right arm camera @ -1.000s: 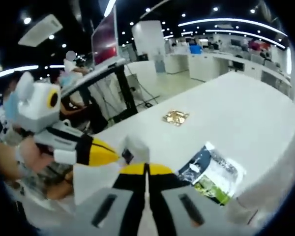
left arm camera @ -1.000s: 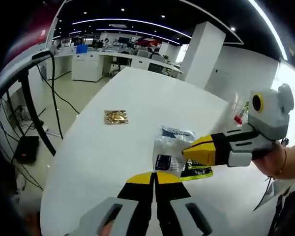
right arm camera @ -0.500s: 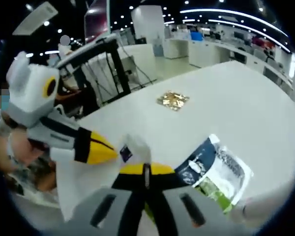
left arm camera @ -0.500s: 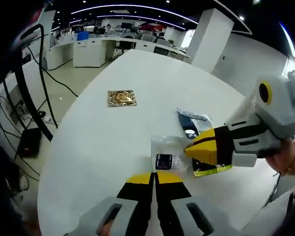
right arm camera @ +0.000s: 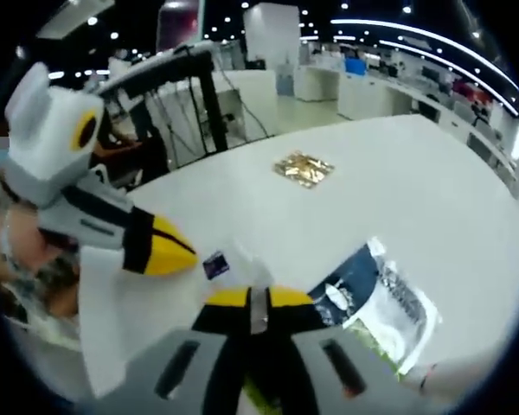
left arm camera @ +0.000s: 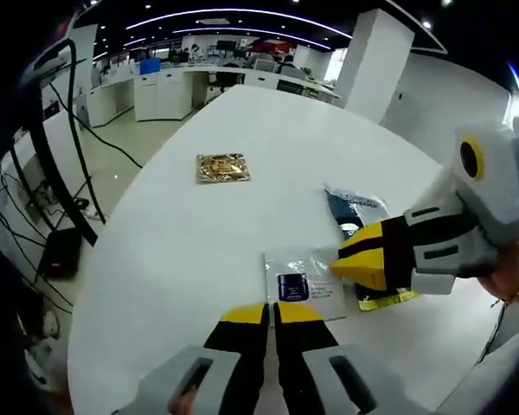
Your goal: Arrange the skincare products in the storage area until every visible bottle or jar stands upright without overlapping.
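Since a second ago the clear sachet (left arm camera: 301, 285) has come down from its raised, crumpled pose and now lies flat on the white surface (left arm camera: 208, 233), while your left hand-held gripper (left arm camera: 268, 313) has drawn back so that its tips sit just off the sachet's near edge. Your right hand-held gripper (left arm camera: 350, 264) reaches in from the right and pinches the sachet's right-hand edge; in the right gripper view its own jaws (right arm camera: 258, 298) are pressed together on that same clear film (right arm camera: 242, 268), with the small dark label (right arm camera: 216, 264) showing just beyond them. The left gripper's jaws are pressed together on nothing, as far as you can see.

Beside the sachet, partly under the right gripper, lies the dark and green packet (right arm camera: 376, 303), flat and touching or nearly touching it; whether they overlap is hidden. A gold foil square (left arm camera: 222, 167) lies well apart, farther up the surface.

No bottle or jar stands anywhere here, only flat packs, so my reading is that you are laying out and separating the samples. The next move would call for sliding the sachet clear of the dark packet and letting go gently, so the light film does not spring up or drag along with the jaws.
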Demonstrator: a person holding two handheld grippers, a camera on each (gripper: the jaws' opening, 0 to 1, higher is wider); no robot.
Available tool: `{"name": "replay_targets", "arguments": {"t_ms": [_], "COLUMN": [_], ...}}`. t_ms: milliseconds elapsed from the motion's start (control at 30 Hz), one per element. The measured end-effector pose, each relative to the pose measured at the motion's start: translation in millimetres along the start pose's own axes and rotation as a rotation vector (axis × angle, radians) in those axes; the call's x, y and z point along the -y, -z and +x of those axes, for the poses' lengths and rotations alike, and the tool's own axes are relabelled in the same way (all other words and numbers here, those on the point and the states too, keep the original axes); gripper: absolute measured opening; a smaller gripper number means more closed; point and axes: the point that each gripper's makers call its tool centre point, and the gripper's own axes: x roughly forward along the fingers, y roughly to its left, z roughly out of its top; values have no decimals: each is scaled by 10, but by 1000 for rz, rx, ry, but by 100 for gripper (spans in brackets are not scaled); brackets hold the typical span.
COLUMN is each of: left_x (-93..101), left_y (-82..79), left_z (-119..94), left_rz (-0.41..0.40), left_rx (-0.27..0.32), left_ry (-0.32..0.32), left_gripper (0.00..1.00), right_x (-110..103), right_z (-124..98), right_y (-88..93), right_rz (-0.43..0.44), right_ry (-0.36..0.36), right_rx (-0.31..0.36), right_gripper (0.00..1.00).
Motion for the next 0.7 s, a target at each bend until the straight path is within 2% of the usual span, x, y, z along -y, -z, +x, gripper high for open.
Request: {"name": "replay_targets", "arguments": {"t_ms": [100, 200, 333, 433, 467, 533, 700], "left_x": [-20, 26, 0, 16, 9, -2, -2], "left_y": [-8, -10, 1, 3, 2, -1, 0], "left_z": [7, 10, 18, 7, 6, 4, 8], "left_rz": [11, 1, 29, 20, 20, 27, 24], "left_rx": [6, 3, 8, 6, 7, 9, 11], "left_ry": [-9, 22, 2, 16, 13, 6, 11], "left_gripper": [3, 3, 3, 3, 3, 3, 3], "right_x": [21, 12, -120, -129, -161, -208, -234], "right_z": [-8, -40, -49, -52, -49, -33, 61], "right_y": [-15, -45, -84, -78, -82, -54, 86], "right_rz": [-34, -36, -15, -12, -1, 20, -33], "right_ry": [18, 22, -37, -31, -49, -72, -59], "right_rx": [6, 17, 41, 39, 46, 35, -26], "right_gripper": [6, 6, 4, 3, 3, 2, 1]}}
